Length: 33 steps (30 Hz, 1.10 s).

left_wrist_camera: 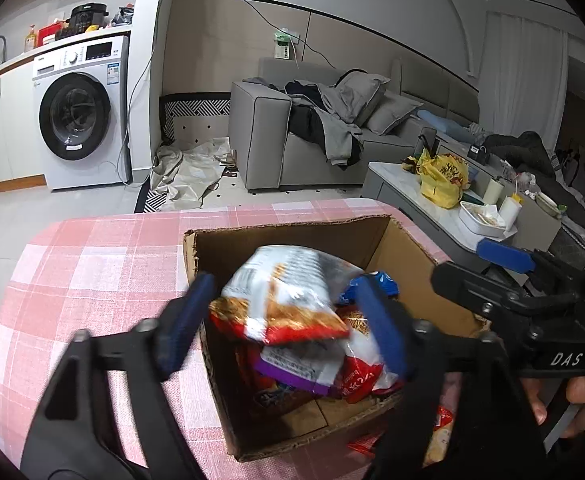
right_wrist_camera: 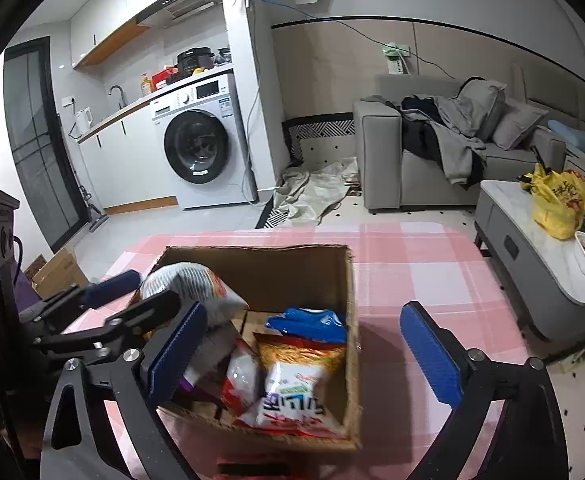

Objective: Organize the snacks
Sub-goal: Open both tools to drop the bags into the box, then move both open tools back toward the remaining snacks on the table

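Note:
An open cardboard box [left_wrist_camera: 292, 229] [right_wrist_camera: 272, 272] stands on the pink checked tablecloth [left_wrist_camera: 92, 264] [right_wrist_camera: 412, 264]. Inside lie several snack packs, among them a blue packet [right_wrist_camera: 308, 324], an orange-and-white bag [right_wrist_camera: 296, 380] and a purple-edged packet [left_wrist_camera: 292, 368]. My left gripper [left_wrist_camera: 284, 320] hangs over the box with its jaws apart. A white, grey and orange snack bag [left_wrist_camera: 288, 292] [right_wrist_camera: 192, 284] sits blurred between the pads, and small gaps show on both sides. My right gripper [right_wrist_camera: 304, 356] stands wide open over the box's near right part, with nothing between its fingers.
Another snack pack [left_wrist_camera: 440, 432] lies on the cloth beside the box's near right corner. A grey coffee table [right_wrist_camera: 532, 272] with a yellow bag [right_wrist_camera: 560, 204] stands to the right. Behind are a sofa [right_wrist_camera: 412, 152] and a washing machine [right_wrist_camera: 200, 144].

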Tool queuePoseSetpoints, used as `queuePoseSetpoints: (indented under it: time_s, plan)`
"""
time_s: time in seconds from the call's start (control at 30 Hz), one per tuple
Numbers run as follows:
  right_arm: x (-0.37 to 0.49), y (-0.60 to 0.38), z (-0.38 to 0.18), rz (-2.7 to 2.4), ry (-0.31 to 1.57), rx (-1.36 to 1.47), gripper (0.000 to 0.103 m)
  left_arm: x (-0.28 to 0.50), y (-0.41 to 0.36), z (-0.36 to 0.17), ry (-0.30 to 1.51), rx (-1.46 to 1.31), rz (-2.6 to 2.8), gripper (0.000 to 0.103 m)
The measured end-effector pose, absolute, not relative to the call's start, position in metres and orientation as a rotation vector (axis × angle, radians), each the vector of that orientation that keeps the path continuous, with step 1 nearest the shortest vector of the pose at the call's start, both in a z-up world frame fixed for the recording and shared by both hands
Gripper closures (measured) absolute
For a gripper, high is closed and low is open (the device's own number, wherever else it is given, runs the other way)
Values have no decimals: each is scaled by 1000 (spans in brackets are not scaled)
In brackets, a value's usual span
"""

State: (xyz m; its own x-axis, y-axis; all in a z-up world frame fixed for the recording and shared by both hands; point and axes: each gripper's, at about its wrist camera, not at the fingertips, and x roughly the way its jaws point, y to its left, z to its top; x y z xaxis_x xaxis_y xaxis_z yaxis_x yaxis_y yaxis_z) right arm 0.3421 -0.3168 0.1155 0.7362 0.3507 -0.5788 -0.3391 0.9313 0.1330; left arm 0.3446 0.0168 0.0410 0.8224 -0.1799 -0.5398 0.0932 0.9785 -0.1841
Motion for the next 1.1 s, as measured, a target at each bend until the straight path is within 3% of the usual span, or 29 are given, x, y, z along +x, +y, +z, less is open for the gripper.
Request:
queuePoseSetpoints:
  time_s: [0.1,0.23,0.63,1.1]
  plan:
    - [336,-329,117,371,641,34,1,340,18,47,581,-146,-146,18]
    - [326,-346,118,374,647,52,1,333,17,54,577,-143,-147,0]
    - [293,-377,115,413,672,68,0,286,4,81,572,-73,-163,0]
    - [252,-384,95,425,738,19,0,188,12,68,624,-73,-113,0]
